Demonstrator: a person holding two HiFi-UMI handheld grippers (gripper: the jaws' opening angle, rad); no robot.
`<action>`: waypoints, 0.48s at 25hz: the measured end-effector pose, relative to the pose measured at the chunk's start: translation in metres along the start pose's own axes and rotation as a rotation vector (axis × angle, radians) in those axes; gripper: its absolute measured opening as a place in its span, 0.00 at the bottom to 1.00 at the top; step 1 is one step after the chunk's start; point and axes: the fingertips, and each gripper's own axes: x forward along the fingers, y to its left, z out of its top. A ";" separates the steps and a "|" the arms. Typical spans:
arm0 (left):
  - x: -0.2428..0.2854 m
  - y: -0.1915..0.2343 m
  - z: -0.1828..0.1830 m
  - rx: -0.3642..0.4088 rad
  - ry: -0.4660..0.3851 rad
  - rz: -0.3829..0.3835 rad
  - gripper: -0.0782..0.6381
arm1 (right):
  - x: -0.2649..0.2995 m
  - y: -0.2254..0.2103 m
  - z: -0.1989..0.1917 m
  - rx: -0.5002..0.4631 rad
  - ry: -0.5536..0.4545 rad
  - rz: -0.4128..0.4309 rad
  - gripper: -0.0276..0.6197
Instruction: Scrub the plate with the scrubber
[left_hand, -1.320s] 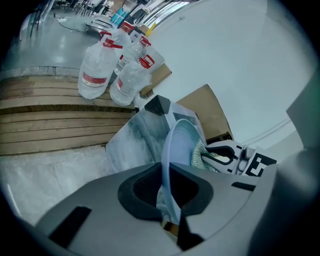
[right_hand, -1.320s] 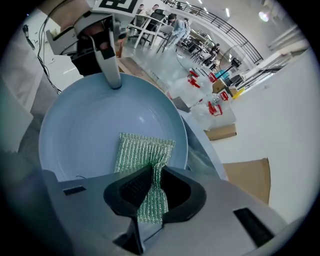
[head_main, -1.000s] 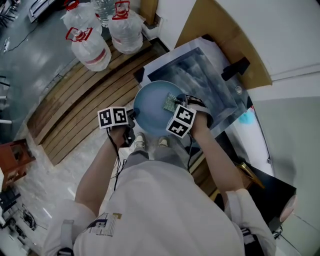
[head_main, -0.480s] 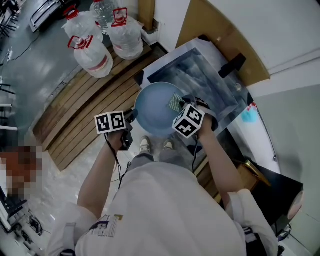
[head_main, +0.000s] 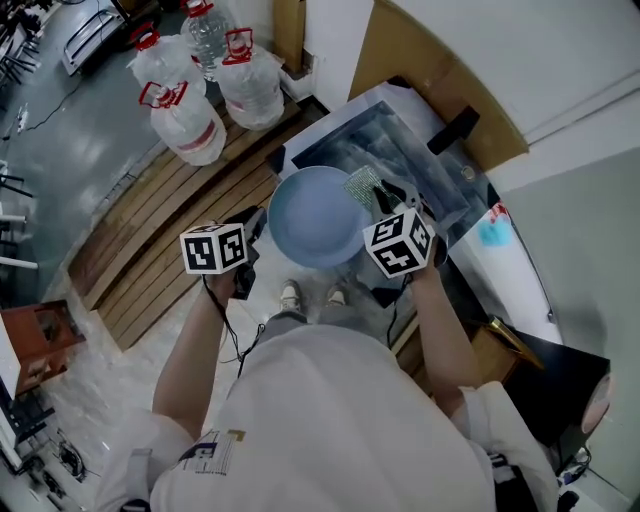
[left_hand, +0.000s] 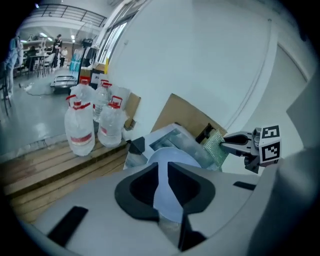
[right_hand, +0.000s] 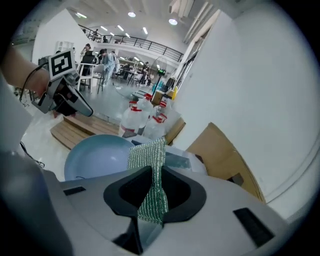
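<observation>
A pale blue plate (head_main: 315, 216) hangs over the front edge of the steel sink (head_main: 420, 150). My left gripper (head_main: 257, 229) grips its left rim; the jaws are closing, and in the left gripper view the plate (left_hand: 167, 192) runs edge-on between them. My right gripper (head_main: 379, 198) is shut on a green mesh scrubber (head_main: 361, 184), held just off the plate's upper right rim. Its own view shows the scrubber (right_hand: 150, 175) standing up between the jaws with the plate (right_hand: 95, 156) to the left behind it.
Large water bottles (head_main: 187, 105) stand on a wooden pallet (head_main: 150, 215) at the left. A black tap (head_main: 452, 128) and brown cardboard (head_main: 420, 55) lie behind the sink. The person's feet (head_main: 310, 296) show below the plate.
The scrubber was pressed on the plate's face a second ago; my right gripper has carried it up and right, off the plate. The left gripper still holds the plate, shifted slightly left.
</observation>
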 end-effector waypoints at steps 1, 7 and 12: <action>-0.005 -0.004 0.008 0.026 -0.019 -0.003 0.21 | -0.009 -0.004 0.007 0.018 -0.029 -0.014 0.18; -0.039 -0.036 0.060 0.201 -0.169 -0.015 0.16 | -0.068 -0.030 0.051 0.151 -0.240 -0.054 0.18; -0.074 -0.062 0.100 0.388 -0.285 0.017 0.15 | -0.121 -0.045 0.090 0.207 -0.409 -0.068 0.18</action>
